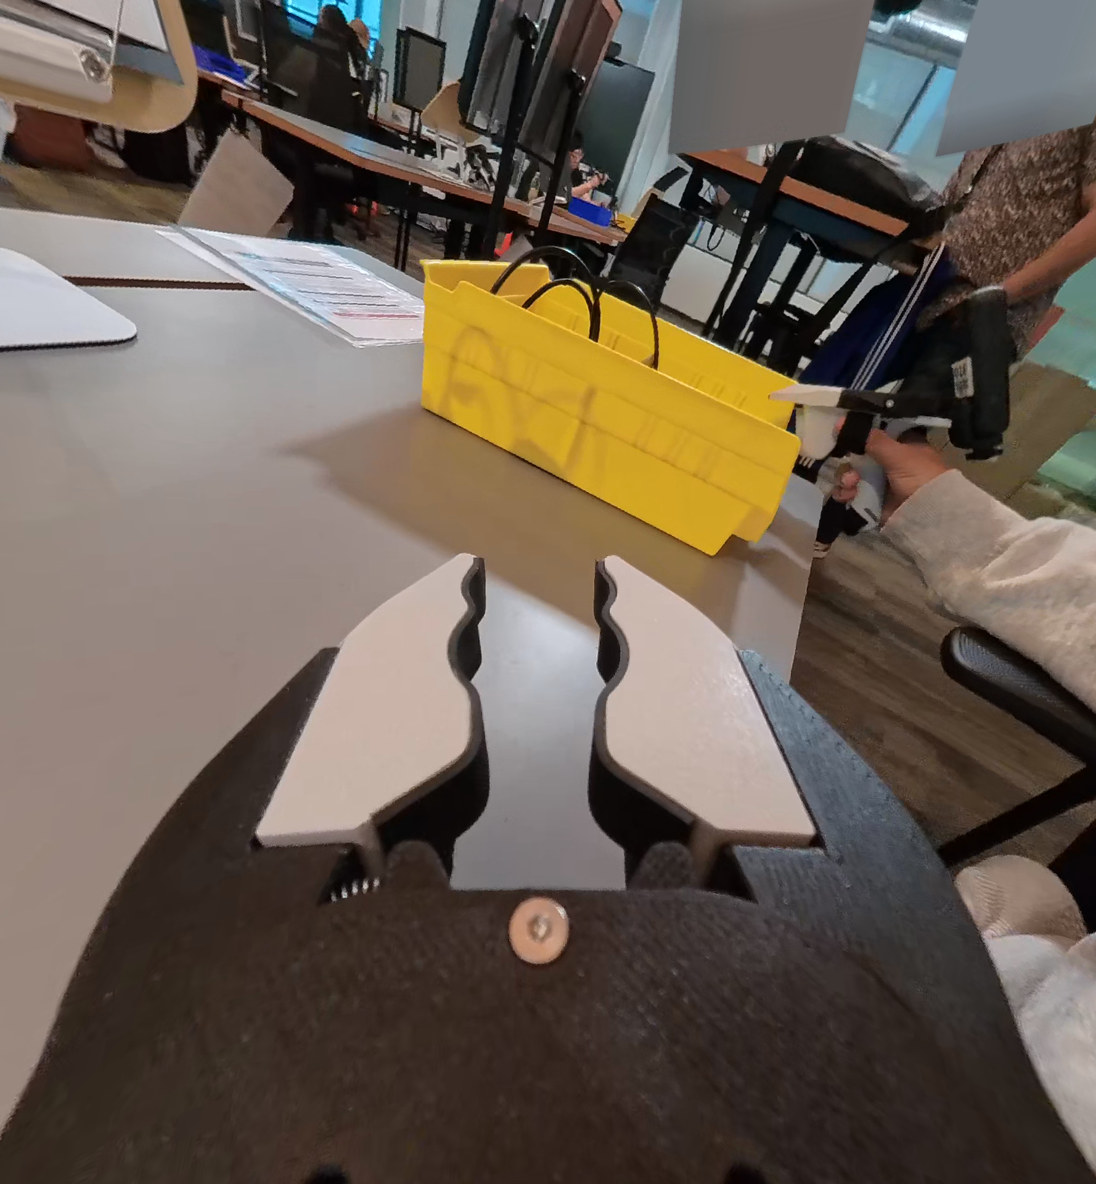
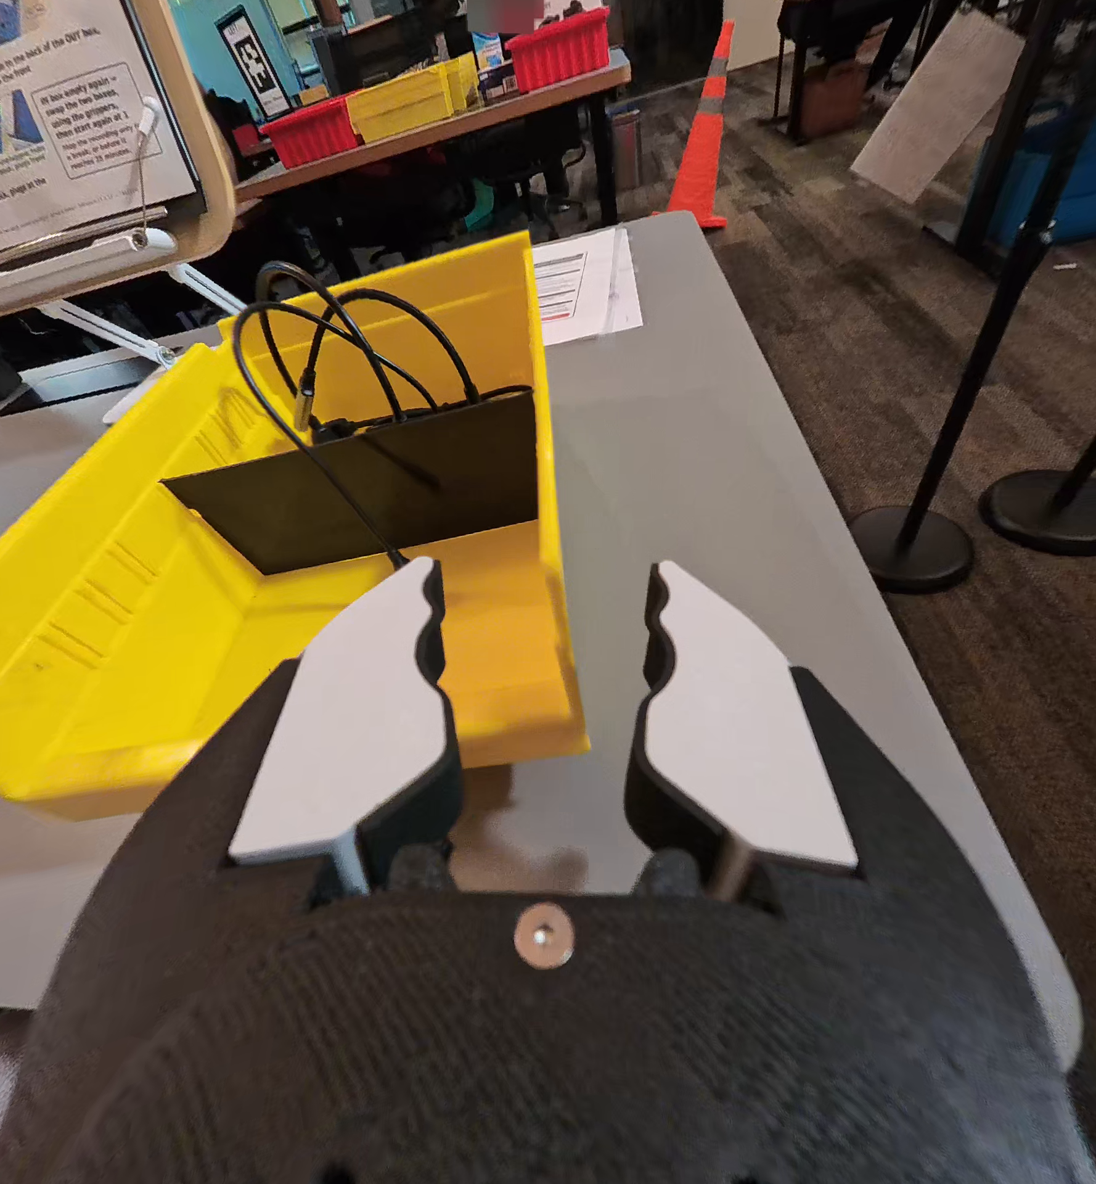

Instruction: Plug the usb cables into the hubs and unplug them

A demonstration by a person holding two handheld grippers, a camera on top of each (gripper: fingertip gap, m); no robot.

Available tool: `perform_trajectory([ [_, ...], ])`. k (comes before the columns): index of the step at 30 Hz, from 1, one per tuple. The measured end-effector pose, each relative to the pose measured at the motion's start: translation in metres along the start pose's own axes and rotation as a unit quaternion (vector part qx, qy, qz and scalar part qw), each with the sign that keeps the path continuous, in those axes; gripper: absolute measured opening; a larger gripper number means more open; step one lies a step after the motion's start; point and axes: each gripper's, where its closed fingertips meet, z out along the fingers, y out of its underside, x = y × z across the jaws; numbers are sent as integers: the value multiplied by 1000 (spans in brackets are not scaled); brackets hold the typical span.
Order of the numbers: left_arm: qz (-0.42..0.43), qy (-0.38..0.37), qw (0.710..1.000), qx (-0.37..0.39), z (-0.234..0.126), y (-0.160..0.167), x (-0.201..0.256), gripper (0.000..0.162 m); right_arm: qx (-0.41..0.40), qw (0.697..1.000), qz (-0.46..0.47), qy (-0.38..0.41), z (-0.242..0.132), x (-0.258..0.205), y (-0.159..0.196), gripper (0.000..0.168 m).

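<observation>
Two grippers in our hands, both empty. Left gripper (image 1: pixel 539 570): jaws parted w/ a moderate gap, nothing between them, held low over the bare grey surface (image 1: pixel 212 512), well short of the yellow bin (image 1: pixel 596 423). Right gripper (image 2: pixel 544 573): jaws spread wider, also holding nothing, hovering above the bin's near right corner; left fingertip overlaps the bin floor in the right wrist view, right fingertip over the surface (image 2: pixel 725 448).

Yellow bin (image 2: pixel 116 641) sits on the surface near its right edge. A black divider (image 2: pixel 353 500) stands across it. Behind the divider, in the far compartment, lie the usb cables (image 2: pixel 340 320): thin black loops arching above the rim, at least one w/ a metal-tipped plug (image 2: pixel 305 400) hanging free. Dark hub bodies (image 2: pixel 404 416) seem to lie at the divider's top edge; can't tell how many or which plugs are seated. One cable (image 2: pixel 347 493) runs fwd over the divider into the near compartment, ending just beside the right gripper's left fingertip, touching or not we can't tell.

From the left wrist view the cable loops (image 1: pixel 571 295) poke above the bin; the right gripper (image 1: pixel 808 400) shows past the bin's far end.

Laminated sheet (image 2: pixel 584 288) lies on the surface beyond the bin. Document stand (image 2: pixel 71 160) w/ a printed page at left rear.
</observation>
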Motion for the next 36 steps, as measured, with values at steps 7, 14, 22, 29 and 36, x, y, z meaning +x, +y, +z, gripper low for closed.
perform_trajectory([
  [7, 1, -15, 1000, 4, -10, -1, -7, 33, 3, 1000, 27, -4, 13, 5, 1, 66],
  [14, -25, -27, 999, 11, -20, -1, -14, 33, 59, 997, -38, 40, 10, 15, -28, 46],
  [22, -48, -34, 998, 15, -29, 0, -20, 31, 98, 993, -49, 44, 13, 8, -43, 44],
  [29, -47, -36, 998, 13, -30, 1, -20, 30, 60, 996, -56, 31, 36, 3, -27, 48],
  [36, -57, -36, 998, 13, -30, 1, -21, 29, 35, 998, -46, 25, 49, 7, -19, 48],
])
